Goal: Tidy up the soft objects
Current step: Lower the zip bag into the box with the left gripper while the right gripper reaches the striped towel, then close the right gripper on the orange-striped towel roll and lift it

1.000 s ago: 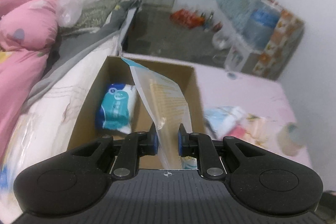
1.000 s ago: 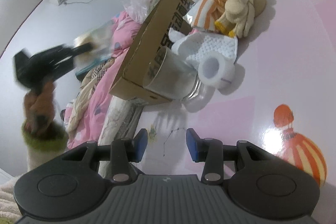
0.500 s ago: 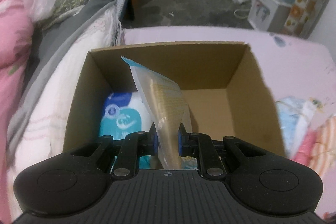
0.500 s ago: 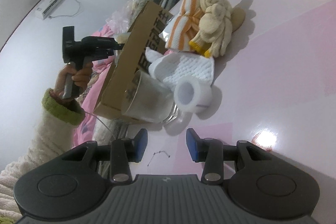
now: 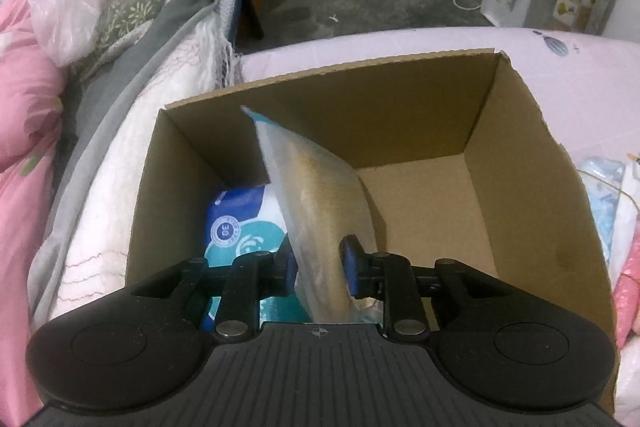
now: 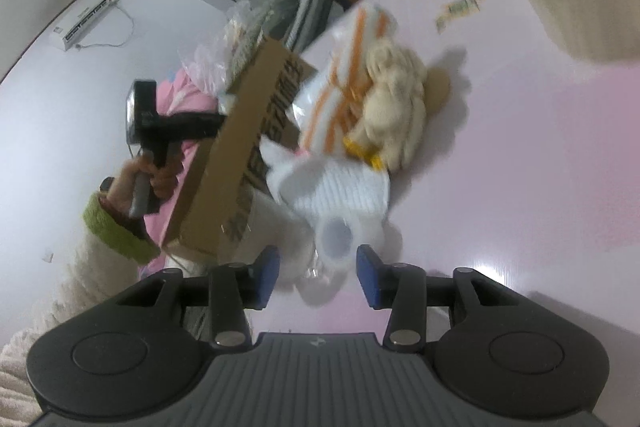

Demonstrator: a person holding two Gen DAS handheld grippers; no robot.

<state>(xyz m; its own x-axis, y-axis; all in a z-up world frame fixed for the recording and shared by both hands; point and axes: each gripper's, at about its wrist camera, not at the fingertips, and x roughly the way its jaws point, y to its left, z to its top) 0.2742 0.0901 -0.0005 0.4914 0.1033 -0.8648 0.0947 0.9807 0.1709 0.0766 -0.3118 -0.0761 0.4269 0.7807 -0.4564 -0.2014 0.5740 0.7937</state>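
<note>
Translucent plastic pouch (image 5: pixel 320 223) with tan contents (blue-edged top) leans inside the cardboard box (image 5: pixel 516 195), between the left gripper (image 5: pixel 319 264)'s just-opening jaws, pads barely apart.

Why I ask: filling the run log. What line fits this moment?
left claw: just opening, beige packet between, in cardboard box | right claw: just opening, empty, near tissue roll

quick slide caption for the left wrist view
Left claw lowers a clear packet into the cardboard box beside a blue tissue pack, its jaws just opening.
</note>
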